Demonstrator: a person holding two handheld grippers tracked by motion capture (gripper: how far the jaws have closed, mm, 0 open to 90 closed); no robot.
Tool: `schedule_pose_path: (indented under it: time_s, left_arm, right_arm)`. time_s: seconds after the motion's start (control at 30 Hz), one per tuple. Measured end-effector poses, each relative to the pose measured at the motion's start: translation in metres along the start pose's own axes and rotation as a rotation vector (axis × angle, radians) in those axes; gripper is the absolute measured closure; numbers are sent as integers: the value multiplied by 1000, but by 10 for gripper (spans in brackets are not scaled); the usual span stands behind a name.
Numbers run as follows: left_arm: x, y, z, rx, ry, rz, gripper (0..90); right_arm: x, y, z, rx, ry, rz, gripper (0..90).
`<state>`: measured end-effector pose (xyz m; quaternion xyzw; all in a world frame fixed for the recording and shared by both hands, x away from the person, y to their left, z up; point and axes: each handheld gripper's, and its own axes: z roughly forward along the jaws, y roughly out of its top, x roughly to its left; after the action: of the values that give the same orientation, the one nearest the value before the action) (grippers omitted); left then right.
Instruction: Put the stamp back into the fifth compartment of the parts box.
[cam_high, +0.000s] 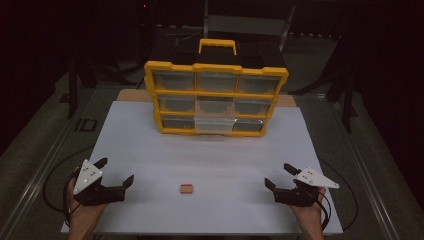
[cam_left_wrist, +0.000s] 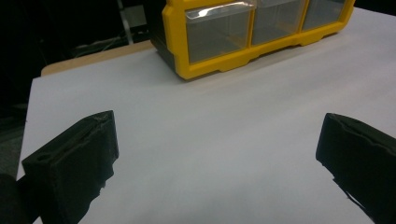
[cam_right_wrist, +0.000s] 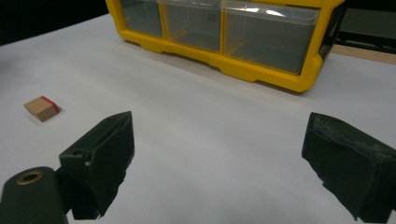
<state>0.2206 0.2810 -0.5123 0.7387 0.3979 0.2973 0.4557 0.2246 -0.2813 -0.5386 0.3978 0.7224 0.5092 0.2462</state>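
Closest to the camera, the left gripper (cam_high: 116, 172) and the right gripper (cam_high: 280, 176) sit low over the near edge of the worktop, one in each hand, both with their fingers spread wide apart and nothing between them. In the left gripper view the black fingers (cam_left_wrist: 74, 161) frame bare white surface, same story in the right gripper view (cam_right_wrist: 100, 154). Each one has a pale grey three-cornered plate on top and a dark cable looping off behind it.

Between the two grippers, a bit nearer the front edge than the middle, lies the small tan wooden block with a red face (cam_high: 186, 188). It's flat on the sheet, well apart from both grippers; in the right gripper view it shows off to the left (cam_right_wrist: 42, 108).

The surface itself is a big white matte sheet (cam_high: 150, 145) covering a light wooden worktop (cam_high: 131, 95), whose edge peeks out at the back.

Further back stands the yellow-framed plastic organiser with clear drawers in three rows of three (cam_high: 216, 97), black body, yellow carry handle on top. The middle drawer of the bottom row looks pulled slightly forward.

Beyond that the room is really dark, just dim metal frame legs and a greyish floor around the worktop.
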Motion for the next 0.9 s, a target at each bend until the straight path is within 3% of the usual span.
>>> schedule_pose_path:
  time_s: [0.13, 0.47, 0.9]
  left_arm:
    - [0, 0, -1, -6, -2, -4, 0]
    - [-2, 3, 1, 2, -12, 14, 0]
    - [-7, 18, 12, 35, -68, 62, 0]
  right_arm:
    - [-1, -2, 0, -10, -2, 5, 90]
    - [5, -4, 6, 39, -43, -51, 90]
    - [6, -3, 8, 33, -19, -40, 90]
